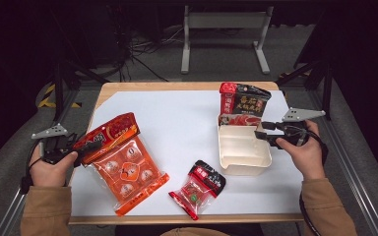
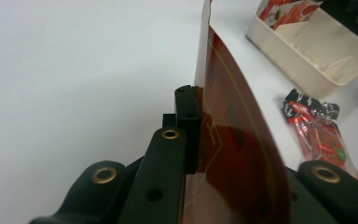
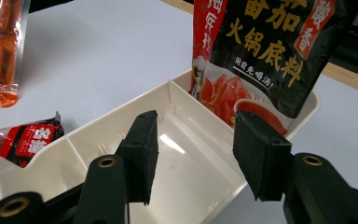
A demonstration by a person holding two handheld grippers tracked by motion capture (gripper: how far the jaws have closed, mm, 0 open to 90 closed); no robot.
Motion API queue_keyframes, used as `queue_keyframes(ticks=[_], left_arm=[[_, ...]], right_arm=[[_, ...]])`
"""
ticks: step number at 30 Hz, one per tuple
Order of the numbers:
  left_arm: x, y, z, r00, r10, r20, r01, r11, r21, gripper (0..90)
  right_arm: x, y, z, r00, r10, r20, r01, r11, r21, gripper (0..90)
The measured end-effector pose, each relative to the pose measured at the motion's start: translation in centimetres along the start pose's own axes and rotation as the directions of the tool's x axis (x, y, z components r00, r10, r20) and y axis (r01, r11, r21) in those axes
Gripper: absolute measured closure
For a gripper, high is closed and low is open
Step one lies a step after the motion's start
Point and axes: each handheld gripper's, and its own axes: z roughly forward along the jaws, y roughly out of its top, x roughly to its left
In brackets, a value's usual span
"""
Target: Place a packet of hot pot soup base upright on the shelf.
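The orange pack (image 1: 125, 164) was glossy clear plastic film that caught the light, with a stiffer printed header (image 2: 228, 140) of shiny red. The small pack (image 1: 198, 187) was crinkled glossy film too. The dark pouch (image 3: 270, 51) had a smoother, satin printed foil look. The tray (image 1: 241, 152) was cream moulded plastic, smooth with a faint sheen. The sheet (image 1: 177, 128) on the table was matt white, and the table's edge (image 1: 187, 86) showed pale wood. Gripper pads (image 3: 144, 158) looked like matt black rubbery foam; their screws looked brass.

The black and red pouch (image 3: 265, 51), at one o'clock in the cream tray (image 3: 98, 135), reads 番茄火锅底料; other packets' print is unreadable.
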Motion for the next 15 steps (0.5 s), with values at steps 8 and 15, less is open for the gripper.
queue_keyframes(ticks=[8,15], left_arm=[[-2.7,1.6,-0.6,0.9948,0.098,0.028,-0.097,0.9942,-0.048,90.0],[-4.5,2.6,-0.7,0.9873,0.152,0.048,-0.148,0.986,-0.078,90.0]], right_arm=[[0.3,0.4,-0.4,1.0,-0.008,-0.003,0.007,1.0,-0.014,53.0],[0.3,0.4,-0.7,0.9999,-0.011,0.004,0.011,1.0,-0.024,53.2]])
